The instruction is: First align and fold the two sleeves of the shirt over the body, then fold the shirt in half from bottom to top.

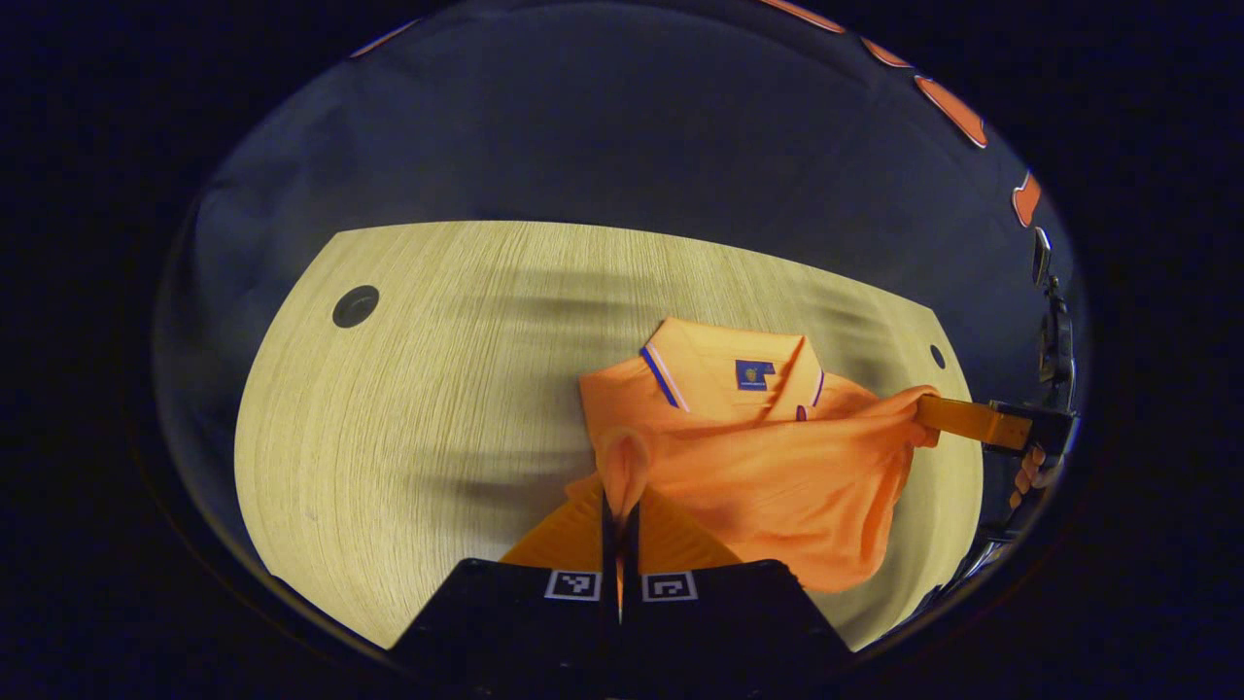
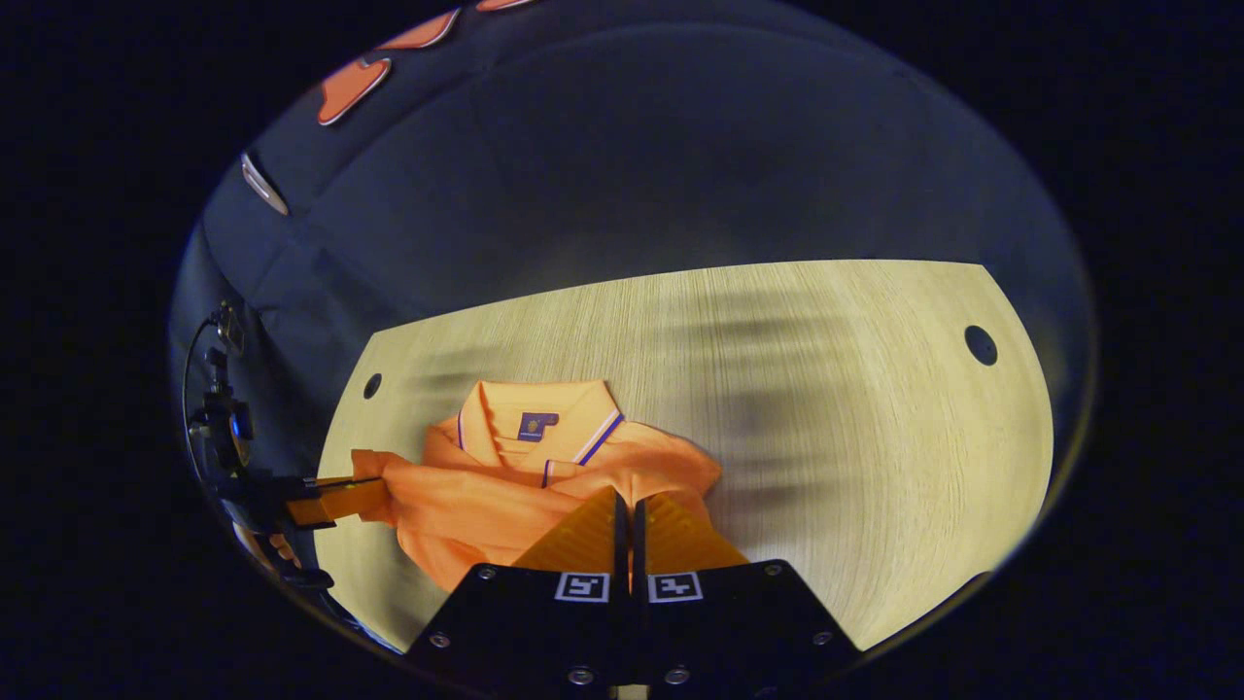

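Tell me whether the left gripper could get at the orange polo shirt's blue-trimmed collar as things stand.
Probably not right away. The left gripper has its jaws pinched on a fold of the orange polo shirt, so it would have to let go first. The blue-trimmed collar itself lies uncovered on the wooden table, just ahead.

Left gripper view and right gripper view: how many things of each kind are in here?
Orange polo shirt: 1
Wooden table: 1
Round holes in the table: 2
Handheld grippers, left gripper and right gripper: 2
Total: 6
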Demonstrator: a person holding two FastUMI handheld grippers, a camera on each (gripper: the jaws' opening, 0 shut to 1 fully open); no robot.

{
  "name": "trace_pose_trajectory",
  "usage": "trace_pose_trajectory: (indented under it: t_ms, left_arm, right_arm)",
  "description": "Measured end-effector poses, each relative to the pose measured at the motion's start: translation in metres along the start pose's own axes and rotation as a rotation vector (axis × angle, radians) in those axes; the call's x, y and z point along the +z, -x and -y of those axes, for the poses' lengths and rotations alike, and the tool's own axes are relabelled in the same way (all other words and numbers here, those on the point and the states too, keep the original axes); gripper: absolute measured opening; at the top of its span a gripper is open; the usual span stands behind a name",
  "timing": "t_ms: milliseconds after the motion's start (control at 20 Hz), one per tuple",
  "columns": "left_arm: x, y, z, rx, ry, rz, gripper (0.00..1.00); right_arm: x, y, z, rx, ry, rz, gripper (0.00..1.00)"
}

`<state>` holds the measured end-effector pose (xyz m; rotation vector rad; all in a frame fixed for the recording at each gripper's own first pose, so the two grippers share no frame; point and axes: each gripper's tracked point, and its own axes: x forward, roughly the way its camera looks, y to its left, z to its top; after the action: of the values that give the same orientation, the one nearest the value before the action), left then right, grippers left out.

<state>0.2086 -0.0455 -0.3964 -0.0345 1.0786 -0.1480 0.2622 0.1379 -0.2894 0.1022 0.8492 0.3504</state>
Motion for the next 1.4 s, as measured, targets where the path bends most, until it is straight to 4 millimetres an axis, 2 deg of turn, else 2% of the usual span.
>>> trace_pose_trajectory:
  t_ms: [100,200,250,300,350,400,450,550,600,800,1050,1200,1400]
  left_arm:
    - [-0.002,-0.008,-0.003,0.01,0.005,-0.011,0.01]
    - [-0.001,-0.019,-0.005,0.015,0.007,-0.013,0.06]
    - [-0.002,-0.018,-0.005,0.016,0.007,-0.012,0.12]
    - [-0.003,-0.017,-0.006,0.023,0.001,-0.009,0.13]
    - [-0.002,-0.019,-0.007,0.027,0.0,-0.005,0.16]
    - [0.001,-0.013,-0.007,0.027,0.0,-0.001,0.34]
    - [-0.001,-0.014,-0.007,0.032,0.005,0.004,0.44]
    - [0.0,-0.009,-0.004,0.025,0.035,0.017,0.81]
    - [0.001,0.003,-0.003,0.024,0.052,0.033,1.0]
    - [0.02,0.043,-0.002,0.035,0.104,0.147,0.99]
    - [0.043,0.123,0.009,0.011,0.111,0.341,0.99]
    - [0.043,0.164,0.016,0.017,0.059,0.44,0.99]
    - [0.031,0.227,0.025,0.013,0.002,0.545,0.98]
  right_arm:
    - [-0.003,-0.01,0.003,-0.012,0.001,-0.004,0.01]
    - [-0.005,-0.015,0.005,-0.015,-0.006,-0.009,0.02]
    - [-0.003,-0.016,0.007,-0.02,-0.005,-0.006,0.09]
    - [-0.003,-0.014,0.009,-0.021,-0.002,-0.005,0.19]
    - [-0.002,-0.013,0.008,-0.014,0.001,-0.001,0.17]
    - [-0.001,-0.01,0.009,-0.021,0.01,0.003,0.38]
    - [0.0,-0.009,0.011,-0.036,0.023,0.012,0.58]
    - [0.002,0.001,0.012,-0.05,0.046,0.044,0.99]
    - [0.005,0.007,0.007,-0.043,0.047,0.058,0.99]
    - [0.008,0.041,-0.001,-0.039,0.057,0.126,0.99]
    - [0.007,0.106,-0.015,-0.045,0.082,0.239,0.99]
    - [0.004,0.152,-0.027,-0.065,0.107,0.327,0.99]
    - [-0.015,0.216,-0.047,-0.069,0.129,0.431,0.99]
